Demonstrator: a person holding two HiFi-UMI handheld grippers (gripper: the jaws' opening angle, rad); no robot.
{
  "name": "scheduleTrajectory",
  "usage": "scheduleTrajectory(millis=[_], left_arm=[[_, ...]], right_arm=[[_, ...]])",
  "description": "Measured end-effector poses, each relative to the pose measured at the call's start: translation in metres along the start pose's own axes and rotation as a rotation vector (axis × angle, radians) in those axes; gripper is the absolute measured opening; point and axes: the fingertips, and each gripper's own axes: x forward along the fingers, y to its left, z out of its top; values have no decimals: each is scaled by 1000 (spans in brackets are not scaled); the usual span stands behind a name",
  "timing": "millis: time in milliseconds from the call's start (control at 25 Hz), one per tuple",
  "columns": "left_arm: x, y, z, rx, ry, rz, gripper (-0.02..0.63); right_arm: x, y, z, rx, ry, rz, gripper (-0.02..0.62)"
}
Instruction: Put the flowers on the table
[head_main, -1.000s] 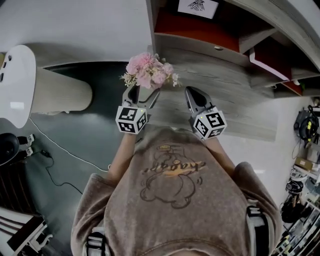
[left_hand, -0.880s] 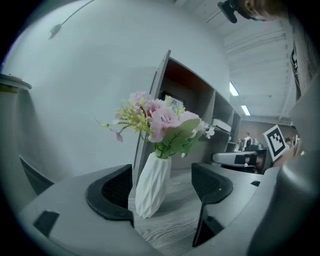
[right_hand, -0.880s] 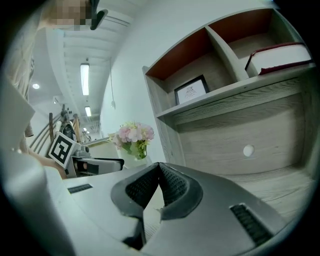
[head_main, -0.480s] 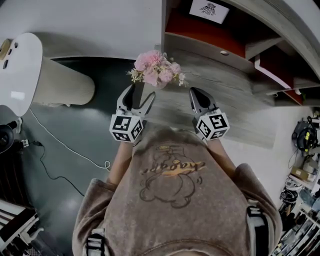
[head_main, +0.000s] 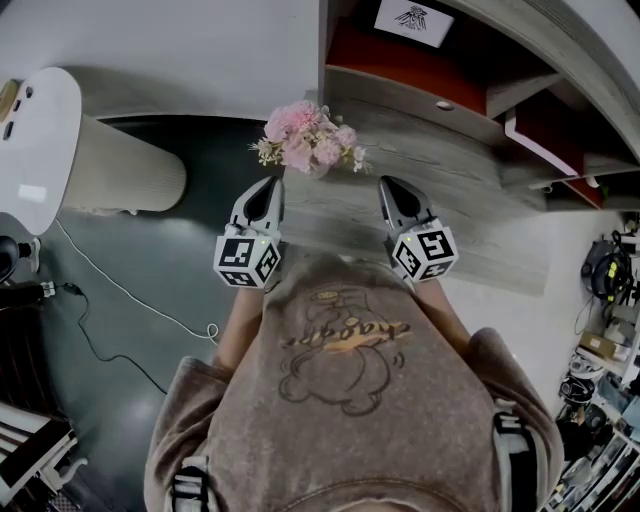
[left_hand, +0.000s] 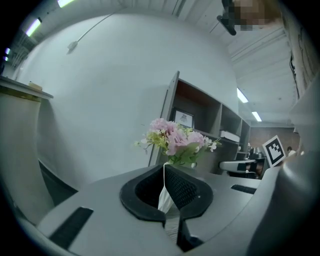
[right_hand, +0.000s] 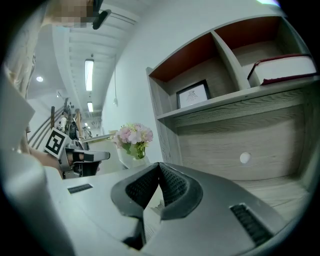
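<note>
A bunch of pink flowers (head_main: 308, 140) stands upright at the left end of the grey wooden table (head_main: 470, 200), free of both grippers. My left gripper (head_main: 266, 188) sits just short of it, shut with nothing between its jaws. My right gripper (head_main: 390, 187) hovers over the table to the right of the flowers, also shut and empty. In the left gripper view the flowers (left_hand: 177, 140) rise just beyond the closed jaw tips of that gripper (left_hand: 164, 168). In the right gripper view the flowers (right_hand: 134, 135) stand off to the left, with the left gripper (right_hand: 82, 156) beside them.
A shelf unit (head_main: 420, 70) rises at the back of the table, with a framed picture (right_hand: 192, 95) and a book (right_hand: 282, 67) in its compartments. A white rounded object (head_main: 40, 150) and a cable (head_main: 130, 300) lie on the dark floor to the left.
My left gripper let go of the flowers, drew back toward me and closed its jaws. The flowers stay standing on the table. The right gripper has barely moved.
</note>
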Motion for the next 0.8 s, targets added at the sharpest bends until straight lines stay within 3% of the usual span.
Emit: scheduleTrajectory(millis=[800], left_arm=[[7, 3, -6, -6, 30, -12, 18]], right_arm=[[2, -3, 1, 3, -18, -13, 0]])
